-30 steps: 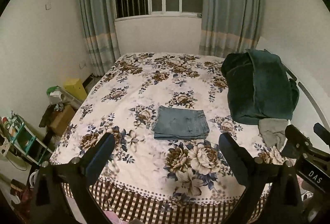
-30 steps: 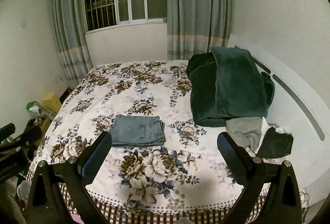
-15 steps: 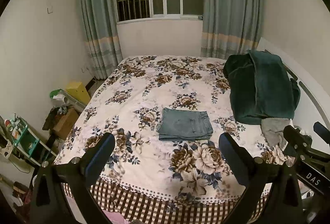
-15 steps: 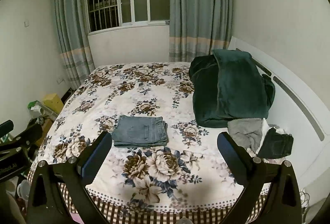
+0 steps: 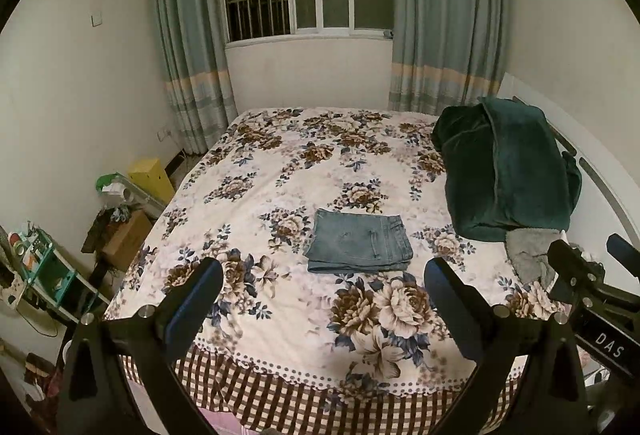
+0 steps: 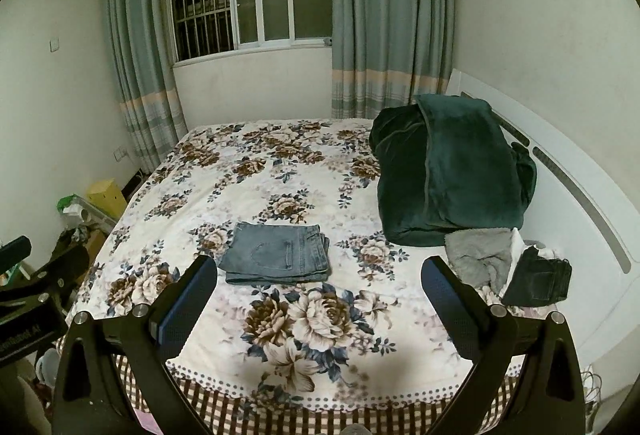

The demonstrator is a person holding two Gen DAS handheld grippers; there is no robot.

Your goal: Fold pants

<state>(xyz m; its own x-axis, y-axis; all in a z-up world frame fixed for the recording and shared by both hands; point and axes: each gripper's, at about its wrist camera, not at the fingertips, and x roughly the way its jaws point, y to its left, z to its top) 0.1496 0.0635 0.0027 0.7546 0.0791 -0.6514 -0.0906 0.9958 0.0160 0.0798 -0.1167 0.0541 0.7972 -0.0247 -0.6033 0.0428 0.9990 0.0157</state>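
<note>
Blue-grey jeans [image 5: 358, 246] lie folded into a flat rectangle on the flowered bedspread [image 5: 280, 171], near the bed's middle; they also show in the right wrist view [image 6: 278, 255]. My left gripper [image 5: 323, 299] is open and empty, held back above the bed's near edge. My right gripper [image 6: 319, 295] is open and empty too, level with the left one. Neither touches the jeans. The right gripper's body shows at the left wrist view's right edge [image 5: 592, 295].
A dark green blanket [image 6: 452, 167] is heaped at the bed's right side by the white headboard [image 6: 580, 195]. Grey cloth [image 6: 478, 255] and a folded black garment [image 6: 538, 279] lie in front of it. Boxes and a shelf [image 5: 44, 267] crowd the floor on the left.
Both grippers have drawn back and risen from the bed, so more of the room and window shows. The jeans have not moved.
</note>
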